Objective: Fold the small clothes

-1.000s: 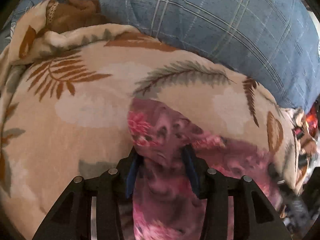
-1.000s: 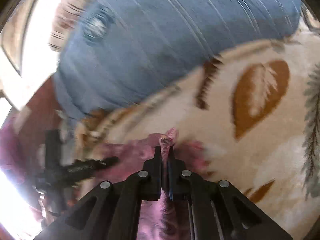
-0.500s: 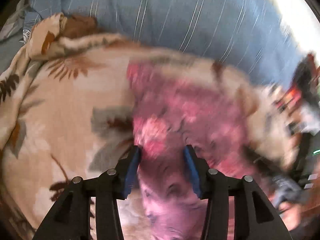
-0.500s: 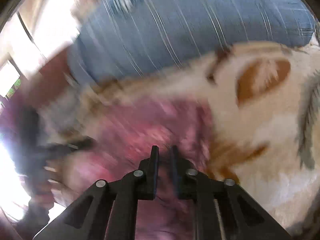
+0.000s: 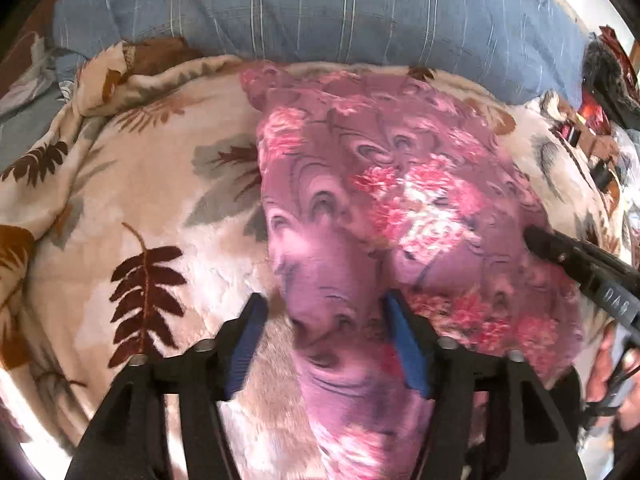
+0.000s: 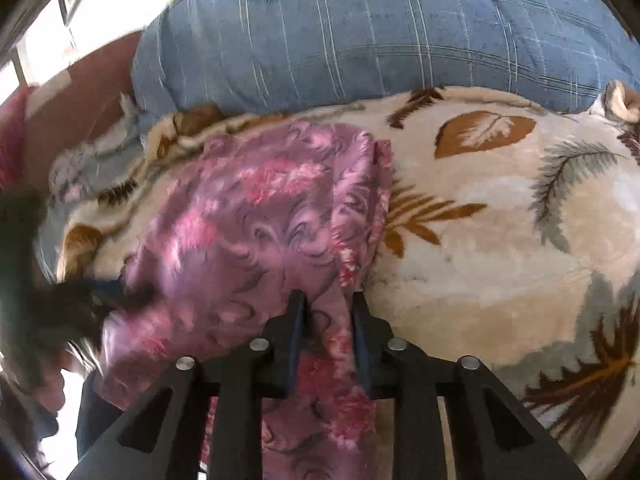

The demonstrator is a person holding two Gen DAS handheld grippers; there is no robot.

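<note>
A pink floral garment [image 5: 392, 200] lies spread on a leaf-print blanket [image 5: 132, 216] below a blue pillow [image 6: 360, 40]. Left gripper [image 5: 324, 312] and right gripper [image 6: 328, 304] straddle its near edge, jaws parted; next, likely clamping to fold.

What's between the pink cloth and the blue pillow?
A strip of the leaf-print blanket lies between the pink cloth and the blue pillow; the right wrist view shows it. In the left wrist view, it's only a thin edge.
</note>
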